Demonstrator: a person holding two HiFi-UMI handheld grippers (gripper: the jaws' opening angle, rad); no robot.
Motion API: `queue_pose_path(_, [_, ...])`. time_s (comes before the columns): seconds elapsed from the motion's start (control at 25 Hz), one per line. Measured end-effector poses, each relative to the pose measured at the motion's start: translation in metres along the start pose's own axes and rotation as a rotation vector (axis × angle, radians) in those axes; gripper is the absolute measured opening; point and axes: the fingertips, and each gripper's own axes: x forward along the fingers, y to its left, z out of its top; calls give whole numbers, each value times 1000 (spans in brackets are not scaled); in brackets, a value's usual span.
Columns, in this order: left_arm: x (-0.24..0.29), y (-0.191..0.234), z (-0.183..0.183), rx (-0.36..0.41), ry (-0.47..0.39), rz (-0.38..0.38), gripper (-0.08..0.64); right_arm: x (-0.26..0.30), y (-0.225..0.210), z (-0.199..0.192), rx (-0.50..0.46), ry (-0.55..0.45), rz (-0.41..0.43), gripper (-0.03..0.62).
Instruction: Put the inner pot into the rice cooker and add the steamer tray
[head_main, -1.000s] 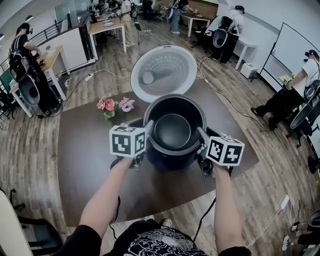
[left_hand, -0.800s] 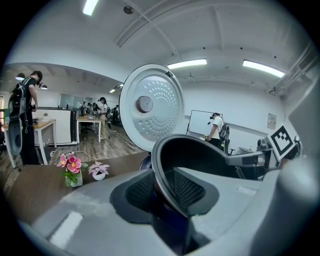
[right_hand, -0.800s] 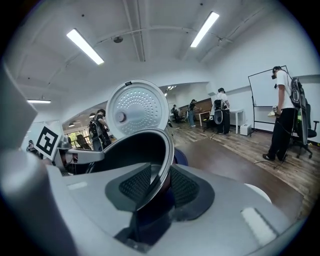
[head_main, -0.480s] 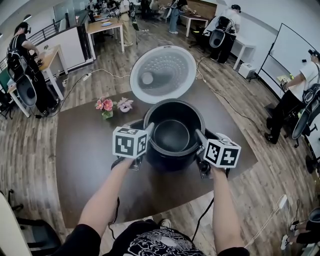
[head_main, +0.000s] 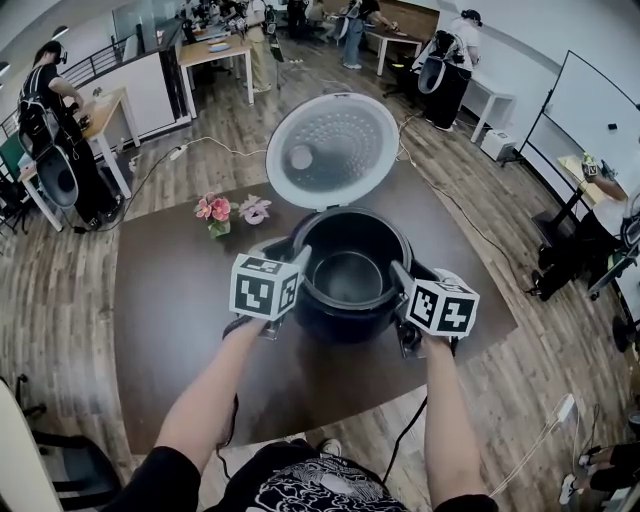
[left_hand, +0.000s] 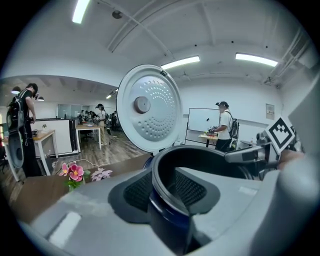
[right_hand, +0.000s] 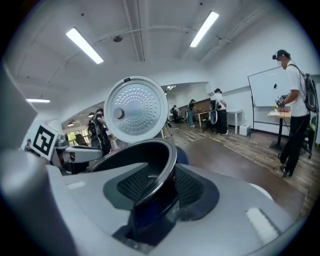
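The left gripper (head_main: 299, 257) and the right gripper (head_main: 400, 272) straddle the left and right rim of the inner pot (head_main: 347, 277). Their jaws are narrow and have just been opening, with the rim between the pads. The pot sits low inside the rice cooker (head_main: 338, 318), whose lid (head_main: 331, 150) stands open at the far side.

**Dark desk, one cooker, a few flowers**

The desk (head_main: 170, 340) is a broad, dark brown slab with rounded corners, standing on a wood-plank floor (head_main: 60, 300). The rice cooker (head_main: 345, 322) sits on it toward the far side, a little right of the middle, its round lid (head_main: 332, 150) tipped up and open behind. Left of the cooker and apart from it, near the far edge, stands a small bunch of pink flowers (head_main: 215, 211), with a paler bloom (head_main: 253, 209) just beside them on the right.
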Motion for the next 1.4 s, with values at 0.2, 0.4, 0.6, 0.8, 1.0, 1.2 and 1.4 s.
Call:
queue_pose_path(0.2, [-1, -1, -6, -3, 6, 0, 140, -2, 1, 2, -136, -13, -57, 186])
queue_pose_path(0.4, [-2, -5, -4, 13, -1, -11, 140, -7, -2, 2, -96, -30, -59, 196])
queue_pose_path(0.6, [-1, -14, 3, 36, -2, -41, 176, -16, -7, 6, -65, -48, -76, 196])
queue_pose_path(0.8, [-3, -27, 17, 64, -36, -76, 181, -35, -17, 8, -26, -77, -115, 196])
queue_pose_path(1.0, [3, -48, 29, 87, -63, -141, 205, -50, -29, 8, -9, -101, -160, 196])
queue_pose_path(1.2, [6, -72, 41, 102, -70, -193, 222, -74, -40, 8, -1, -113, -191, 196])
queue_pose_path(1.4, [9, -94, 46, 120, -75, -214, 239, -95, -54, 9, -1, -138, -210, 201])
